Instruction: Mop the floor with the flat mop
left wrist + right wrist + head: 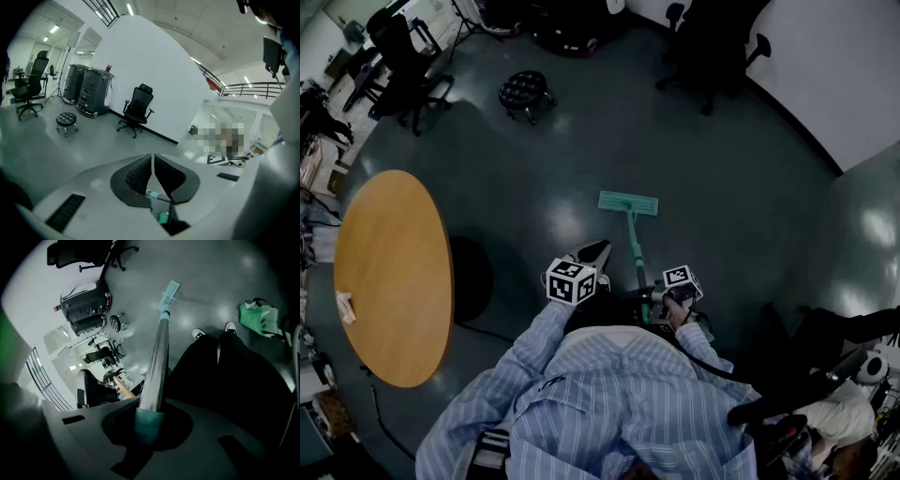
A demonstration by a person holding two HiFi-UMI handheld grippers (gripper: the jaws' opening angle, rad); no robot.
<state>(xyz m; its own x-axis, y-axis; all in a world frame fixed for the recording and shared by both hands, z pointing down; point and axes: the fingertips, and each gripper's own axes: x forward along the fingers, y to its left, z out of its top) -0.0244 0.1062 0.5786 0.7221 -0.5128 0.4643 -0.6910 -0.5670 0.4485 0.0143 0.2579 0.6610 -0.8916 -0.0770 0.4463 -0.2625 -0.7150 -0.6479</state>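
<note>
The flat mop's teal head (628, 202) lies flat on the dark floor ahead of me. Its metal handle (635, 251) slants back toward my body. My right gripper (652, 298) is shut on the handle's teal grip (149, 423); in the right gripper view the handle (158, 357) runs up to the mop head (168, 291). My left gripper (601, 248) hovers just left of the handle, apart from it. Its jaws are shut, pads (140, 174) touching at the tips, nothing between them. A short piece of handle (157, 196) shows through the gap at the jaw base.
A round wooden table (394, 272) stands at my left. A black stool (525, 91) and office chairs (403, 66) (712, 47) are further off, near the white wall (834, 56). My shoes (199, 333) and a green bag (260, 317) are behind the mop.
</note>
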